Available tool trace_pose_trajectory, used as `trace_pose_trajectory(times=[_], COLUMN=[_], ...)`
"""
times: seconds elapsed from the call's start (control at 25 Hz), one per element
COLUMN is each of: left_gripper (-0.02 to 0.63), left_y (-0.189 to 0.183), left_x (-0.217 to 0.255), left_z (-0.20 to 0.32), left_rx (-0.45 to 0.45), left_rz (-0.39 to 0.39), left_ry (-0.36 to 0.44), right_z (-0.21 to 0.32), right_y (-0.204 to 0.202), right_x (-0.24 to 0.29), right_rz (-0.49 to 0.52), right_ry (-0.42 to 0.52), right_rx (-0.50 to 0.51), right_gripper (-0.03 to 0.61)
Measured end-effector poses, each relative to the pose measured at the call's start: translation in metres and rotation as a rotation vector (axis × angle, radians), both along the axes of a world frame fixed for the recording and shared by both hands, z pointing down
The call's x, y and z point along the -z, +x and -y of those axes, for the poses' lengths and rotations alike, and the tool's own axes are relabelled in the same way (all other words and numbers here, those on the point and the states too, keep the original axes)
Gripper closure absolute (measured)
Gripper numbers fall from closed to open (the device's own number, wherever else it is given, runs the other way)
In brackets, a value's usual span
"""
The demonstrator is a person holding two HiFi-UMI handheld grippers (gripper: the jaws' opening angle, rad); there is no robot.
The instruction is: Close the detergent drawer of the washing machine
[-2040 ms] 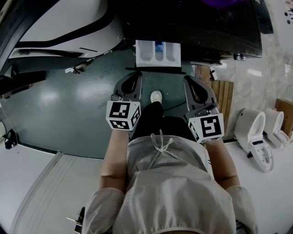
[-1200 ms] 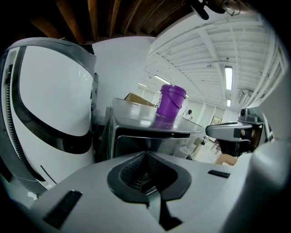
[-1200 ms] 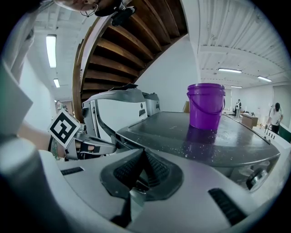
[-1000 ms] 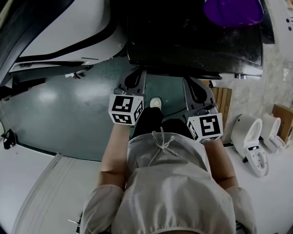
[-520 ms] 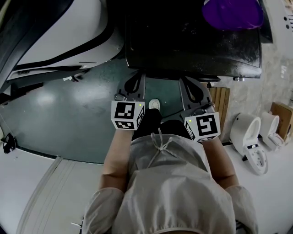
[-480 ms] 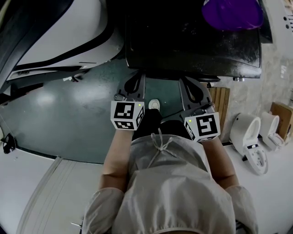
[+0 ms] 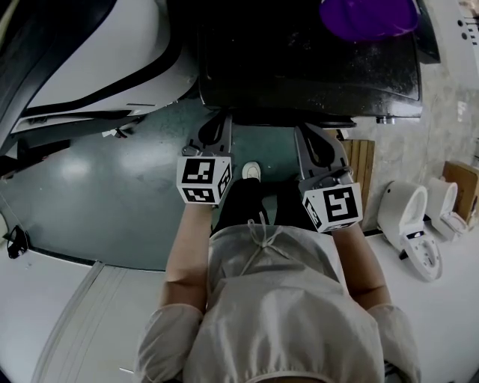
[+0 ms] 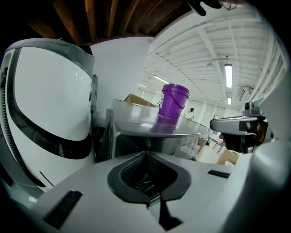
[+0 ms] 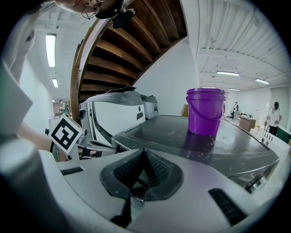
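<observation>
The dark washing machine [image 7: 314,67] stands straight ahead with a purple bucket [image 7: 367,15] on its lid. No white detergent drawer sticks out from its front edge; the front face is hidden under the lid's rim. My left gripper [image 7: 219,123] and right gripper [image 7: 307,133] are held side by side just in front of that edge, both shut with nothing between the jaws. In the left gripper view the shut left gripper [image 8: 146,155] points at the machine's upper corner and the bucket [image 8: 172,102]. Seen from the right gripper [image 9: 143,152], the bucket [image 9: 205,110] stands on the wet lid.
A large white appliance [image 7: 90,52] stands to the left of the washing machine. Green floor [image 7: 105,172] lies below, with my white shoe [image 7: 252,170] on it. A wooden slatted board [image 7: 364,161] and white toilets [image 7: 404,224] are at the right.
Two seconds ago the white drawer stuck out of the machine above the grippers; it no longer shows. Since then both grippers stay close to the front edge, shifting only slightly.
</observation>
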State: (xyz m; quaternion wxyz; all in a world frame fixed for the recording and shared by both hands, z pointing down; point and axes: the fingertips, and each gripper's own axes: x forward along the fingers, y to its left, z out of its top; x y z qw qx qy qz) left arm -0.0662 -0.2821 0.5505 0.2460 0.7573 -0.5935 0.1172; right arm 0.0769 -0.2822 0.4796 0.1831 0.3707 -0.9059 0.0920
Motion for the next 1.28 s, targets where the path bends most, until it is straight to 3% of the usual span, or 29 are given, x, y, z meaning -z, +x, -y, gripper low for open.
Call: trace_pose_trajectory(times=[0.16,0.32,0.72,1.28], left_gripper=[0.597,0.597,0.595,0.595], left_y=[0.002,0.017,0.026,0.029], left_x=[0.005,0.028,0.153,0.282], left_z=[-0.008,-0.021,-0.04,-0.08], left_rx=[-0.021,-0.088,-0.125,-0.165], left_rz=[0.003,0.022,0.048,0.117], left_ry=[-0.02,0.012,0.214,0.449], right_z=[-0.006,-0.013,-0.022,-0.05], right_y=[0.009,0.014,0.014,0.022], right_x=[0.007,0.019,0.094,0.192], right_rz=[-0.004,0.003,0.057,0.188], right_ry=[0.009,0.028,0.185,0.346], right_rx=[-0.006,0.021,0.083,0.052], right_gripper=[0.572,0.574,0.574,0.574])
